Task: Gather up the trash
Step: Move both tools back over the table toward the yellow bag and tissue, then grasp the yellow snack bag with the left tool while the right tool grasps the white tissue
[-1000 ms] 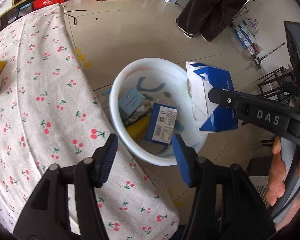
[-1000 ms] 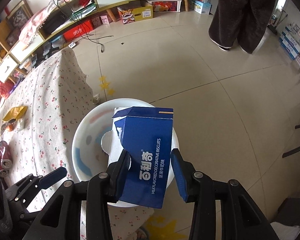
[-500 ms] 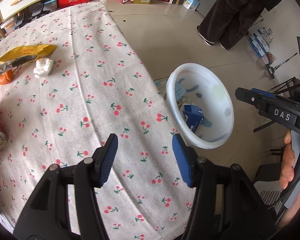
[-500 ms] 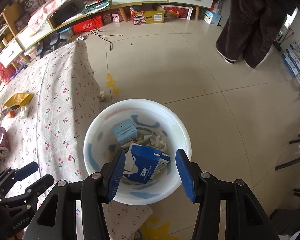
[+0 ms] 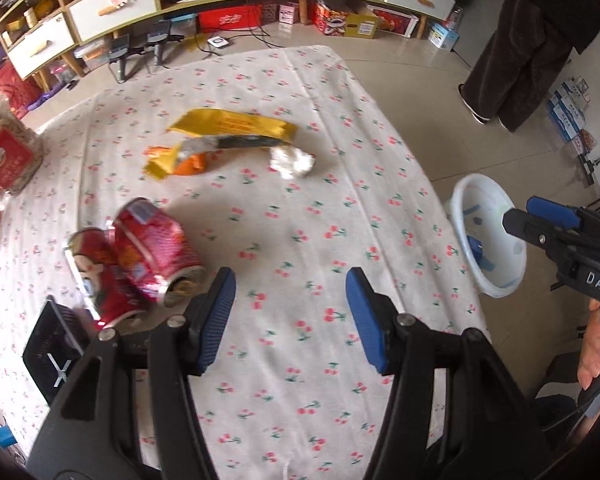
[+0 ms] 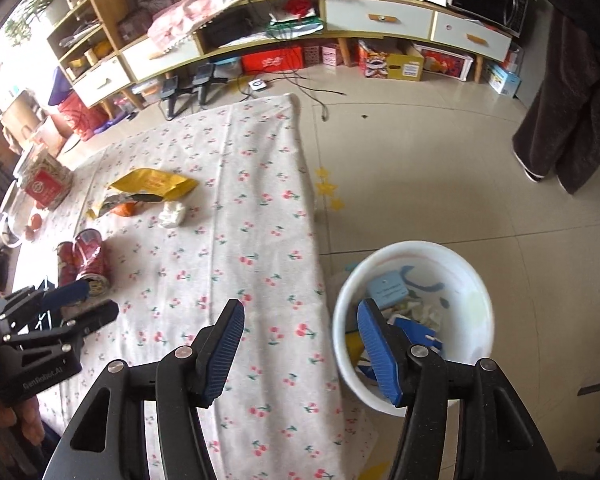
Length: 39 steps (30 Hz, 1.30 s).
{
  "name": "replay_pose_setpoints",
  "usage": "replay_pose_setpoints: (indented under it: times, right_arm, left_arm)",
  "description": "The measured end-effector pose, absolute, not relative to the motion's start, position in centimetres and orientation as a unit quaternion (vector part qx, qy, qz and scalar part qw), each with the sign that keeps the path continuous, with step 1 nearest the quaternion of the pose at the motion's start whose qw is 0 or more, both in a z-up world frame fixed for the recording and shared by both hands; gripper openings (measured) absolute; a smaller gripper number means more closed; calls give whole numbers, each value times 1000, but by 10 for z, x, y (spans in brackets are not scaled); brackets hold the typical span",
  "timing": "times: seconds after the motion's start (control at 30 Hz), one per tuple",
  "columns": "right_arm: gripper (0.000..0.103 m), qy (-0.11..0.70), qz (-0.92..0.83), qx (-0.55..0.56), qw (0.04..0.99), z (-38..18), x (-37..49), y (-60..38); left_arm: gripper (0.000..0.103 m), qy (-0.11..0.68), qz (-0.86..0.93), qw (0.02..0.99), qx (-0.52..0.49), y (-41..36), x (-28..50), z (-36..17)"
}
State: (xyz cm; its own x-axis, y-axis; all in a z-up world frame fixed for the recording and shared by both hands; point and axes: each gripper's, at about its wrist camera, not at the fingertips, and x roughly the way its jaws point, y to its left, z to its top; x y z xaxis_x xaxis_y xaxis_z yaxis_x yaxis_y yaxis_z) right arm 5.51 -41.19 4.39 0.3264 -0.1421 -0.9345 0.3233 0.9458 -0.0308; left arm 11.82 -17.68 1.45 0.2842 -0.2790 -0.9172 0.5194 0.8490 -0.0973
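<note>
The table (image 5: 300, 200), under a cherry-print cloth, carries the trash not yet collected; the white bin (image 6: 412, 320) stands on the floor just off the table's right edge and already holds a blue carton (image 6: 418, 334) and paper scraps.

Risks, judged from this layout:
- Two red cans (image 5: 140, 256) lie on their sides, touching, near the left edge; if one is nudged during a grasp, the other could be rolled off the table.
- The yellow wrapper (image 5: 236, 126) and the torn orange-and-foil wrapper (image 5: 192, 158) overlap toward the far edge; a thin flat film may be slipped over, or cloth pinched with it.
- The crumpled white tissue (image 5: 292, 162), just beside the wrappers, is light and could be dropped short of the bin.

Pose: the left gripper (image 5: 288, 316) is held over the near middle of the table, pitched steeply down, fingers released, nothing between them. The right gripper (image 6: 300, 350) is held over the right edge, straddling cloth and bin rim, also pitched down; its jaws have just been opening and nothing is held.
</note>
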Motion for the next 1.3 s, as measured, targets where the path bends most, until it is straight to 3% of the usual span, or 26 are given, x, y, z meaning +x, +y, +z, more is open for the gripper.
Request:
replay_pose_setpoints:
  times: [0.43, 1.23, 1.27, 1.3]
  right_arm:
    - [63, 571, -101, 43, 813, 19, 116, -354]
    - [63, 599, -50, -15, 799, -67, 211, -317]
    - [63, 602, -51, -17, 797, -69, 213, -317]
    - [63, 605, -51, -18, 795, -73, 216, -317]
  left_arm:
    - [67, 543, -173, 821, 39, -77, 184, 17]
    - [67, 525, -227, 802, 171, -169, 245, -27]
    - [61, 525, -230, 801, 173, -170, 246, -29]
    - [45, 527, -235, 798, 174, -171, 246, -32]
